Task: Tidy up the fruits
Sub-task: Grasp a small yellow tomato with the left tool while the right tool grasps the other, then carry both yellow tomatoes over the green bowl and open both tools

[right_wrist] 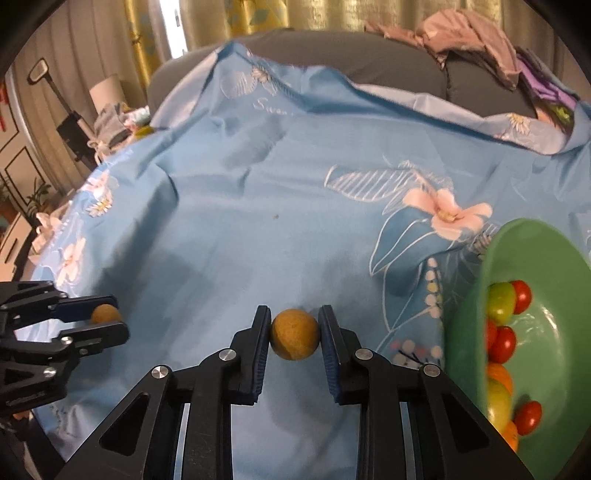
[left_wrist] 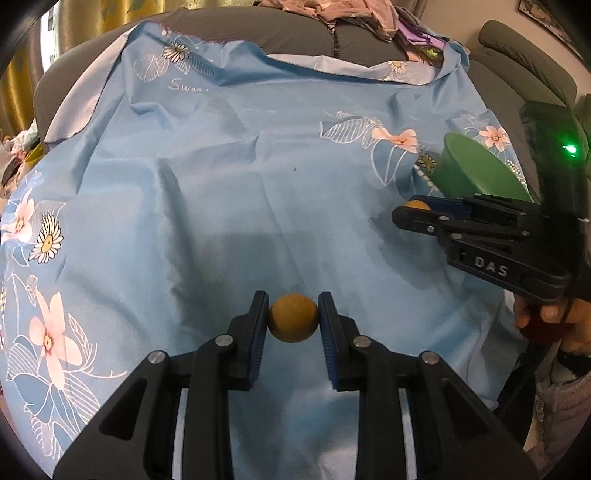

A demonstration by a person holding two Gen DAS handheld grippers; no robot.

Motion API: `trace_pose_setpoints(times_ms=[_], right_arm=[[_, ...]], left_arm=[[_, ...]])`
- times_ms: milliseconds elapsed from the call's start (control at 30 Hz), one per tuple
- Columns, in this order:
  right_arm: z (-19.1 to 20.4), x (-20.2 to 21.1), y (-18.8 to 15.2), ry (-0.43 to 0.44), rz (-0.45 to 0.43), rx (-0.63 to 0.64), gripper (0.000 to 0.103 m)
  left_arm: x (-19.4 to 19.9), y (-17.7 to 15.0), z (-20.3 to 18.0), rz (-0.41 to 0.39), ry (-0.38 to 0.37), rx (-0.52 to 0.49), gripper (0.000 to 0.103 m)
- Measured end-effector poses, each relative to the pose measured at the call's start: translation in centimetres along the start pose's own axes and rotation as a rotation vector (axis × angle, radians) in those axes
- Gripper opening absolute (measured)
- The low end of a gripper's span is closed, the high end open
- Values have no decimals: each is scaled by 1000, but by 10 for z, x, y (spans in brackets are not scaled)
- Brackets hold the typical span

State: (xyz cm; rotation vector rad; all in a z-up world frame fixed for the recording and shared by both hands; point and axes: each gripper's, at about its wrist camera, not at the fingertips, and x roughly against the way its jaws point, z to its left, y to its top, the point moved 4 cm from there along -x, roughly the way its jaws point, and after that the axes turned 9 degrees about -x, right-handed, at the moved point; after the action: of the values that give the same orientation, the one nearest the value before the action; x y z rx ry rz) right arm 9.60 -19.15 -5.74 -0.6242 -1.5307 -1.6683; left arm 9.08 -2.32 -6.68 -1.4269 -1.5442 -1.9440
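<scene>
My left gripper point(left_wrist: 293, 321) is shut on a small round brownish-yellow fruit point(left_wrist: 293, 318), held just above the blue floral cloth point(left_wrist: 229, 177). My right gripper point(right_wrist: 294, 334) is shut on a second such fruit point(right_wrist: 294, 334). In the left wrist view the right gripper point(left_wrist: 413, 214) shows at the right with its fruit point(left_wrist: 417, 205) partly hidden. In the right wrist view the left gripper point(right_wrist: 107, 317) shows at the left with its fruit point(right_wrist: 105, 314). A green bowl point(right_wrist: 554, 314) at the right holds several red, green and orange fruits point(right_wrist: 508, 343). The bowl also shows in the left wrist view point(left_wrist: 469, 170).
The cloth is wrinkled and covers a grey sofa point(left_wrist: 295, 33). Loose clothes point(right_wrist: 469, 40) lie on the sofa back. Yellow curtains point(right_wrist: 236, 18) hang behind. Furniture and clutter point(right_wrist: 74, 125) stand off the cloth's left edge.
</scene>
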Motion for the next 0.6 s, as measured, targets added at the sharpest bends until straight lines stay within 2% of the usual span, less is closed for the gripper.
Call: trace_pose_setpoints(times_ms=[333, 600], right_arm=[[-9, 49, 2, 29, -116, -23, 29], [-43, 85, -4, 10, -188, -91, 29]], left_arm=[[15, 27, -40, -37, -9, -83, 27], [14, 53, -86, -47, -38, -182, 27]])
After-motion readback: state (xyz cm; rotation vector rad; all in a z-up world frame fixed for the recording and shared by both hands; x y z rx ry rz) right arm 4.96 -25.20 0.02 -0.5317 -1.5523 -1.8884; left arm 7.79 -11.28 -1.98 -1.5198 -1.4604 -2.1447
